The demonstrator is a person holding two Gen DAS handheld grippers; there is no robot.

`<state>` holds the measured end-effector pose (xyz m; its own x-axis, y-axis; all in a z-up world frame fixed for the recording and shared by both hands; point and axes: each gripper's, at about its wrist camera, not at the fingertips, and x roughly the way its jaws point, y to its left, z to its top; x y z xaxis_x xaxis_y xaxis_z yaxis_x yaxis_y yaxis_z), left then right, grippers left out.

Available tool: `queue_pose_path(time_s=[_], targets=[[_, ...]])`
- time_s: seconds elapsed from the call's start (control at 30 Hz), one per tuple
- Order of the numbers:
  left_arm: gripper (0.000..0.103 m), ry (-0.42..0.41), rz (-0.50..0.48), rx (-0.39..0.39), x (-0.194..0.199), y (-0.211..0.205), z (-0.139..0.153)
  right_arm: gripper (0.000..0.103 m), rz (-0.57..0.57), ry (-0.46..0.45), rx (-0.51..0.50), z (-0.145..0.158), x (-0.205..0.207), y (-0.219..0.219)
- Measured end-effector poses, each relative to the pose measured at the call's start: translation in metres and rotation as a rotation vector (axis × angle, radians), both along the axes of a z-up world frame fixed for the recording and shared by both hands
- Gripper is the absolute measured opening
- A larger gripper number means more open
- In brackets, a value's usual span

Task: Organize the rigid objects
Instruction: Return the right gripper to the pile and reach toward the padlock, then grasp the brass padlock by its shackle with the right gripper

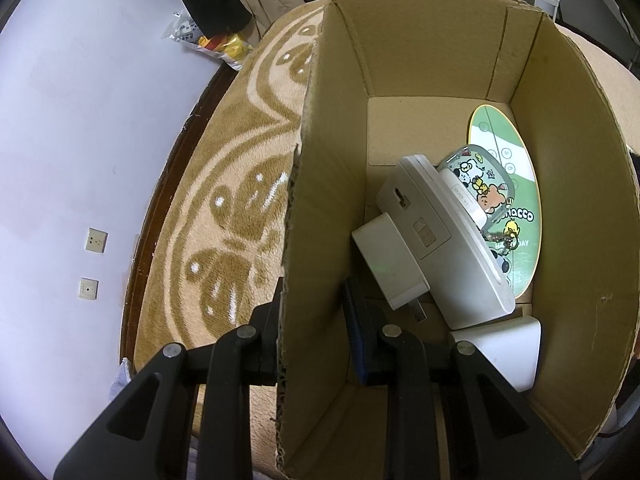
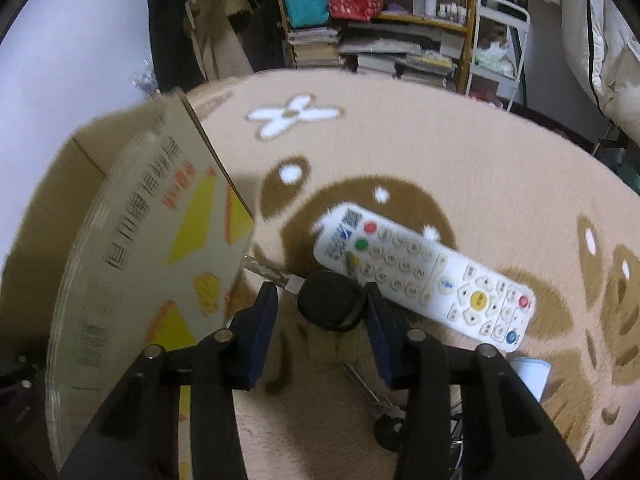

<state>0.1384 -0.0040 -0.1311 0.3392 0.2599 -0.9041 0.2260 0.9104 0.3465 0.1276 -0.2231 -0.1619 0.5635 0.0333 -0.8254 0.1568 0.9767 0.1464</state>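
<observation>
Cardboard box (image 1: pixel 304 240) wall is pinched between the left gripper (image 1: pixel 310 320) jaws, steadying it, while the right gripper (image 2: pixel 320 304), jaws apart, straddles a black-headed key (image 2: pixel 326 304) beside the remote (image 2: pixel 424 276) on the carpet (image 2: pixel 440 160); it should close squarely on the head.

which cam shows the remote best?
Right wrist: the white remote lies face up on the carpet, whole keypad visible, just past the right claw. Left wrist shows none of it, only the cardboard box and its contents.

The green oval board (image 1: pixel 516 216) in the cardboard box (image 1: pixel 440 48) shows "nacco" and "DAY"; the box's outer Chinese print is unreadable.
</observation>
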Motion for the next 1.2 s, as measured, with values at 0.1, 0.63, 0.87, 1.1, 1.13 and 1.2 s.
queue_pose_path(time_s=[0.1, 0.63, 0.87, 1.1, 1.13, 1.2], targets=[[0.025, 0.0, -0.001, 0.002, 0.0, 0.0, 0.0, 0.046, -0.005, -0.036, 0.014, 0.012, -0.002, 0.0], [0.025, -0.001, -0.002, 0.013, -0.002, -0.003, 0.0, 0.003, 0.032, -0.196, -0.007, 0.08, -0.019, 0.015], [0.025, 0.001, -0.001, 0.01, -0.002, -0.002, 0.001, 0.001, 0.037, -0.21, 0.005, 0.079, -0.019, 0.014], [0.025, 0.0, -0.002, 0.012, -0.002, -0.002, 0.001, 0.001, 0.029, -0.226, 0.02, 0.084, -0.019, 0.009], [0.025, 0.0, -0.002, 0.012, -0.002, -0.001, 0.001, 0.001, 0.028, -0.205, 0.026, 0.081, -0.017, 0.009], [0.025, 0.0, -0.002, 0.011, -0.002, -0.001, 0.001, 0.002, 0.017, -0.155, 0.045, 0.07, -0.012, 0.004]])
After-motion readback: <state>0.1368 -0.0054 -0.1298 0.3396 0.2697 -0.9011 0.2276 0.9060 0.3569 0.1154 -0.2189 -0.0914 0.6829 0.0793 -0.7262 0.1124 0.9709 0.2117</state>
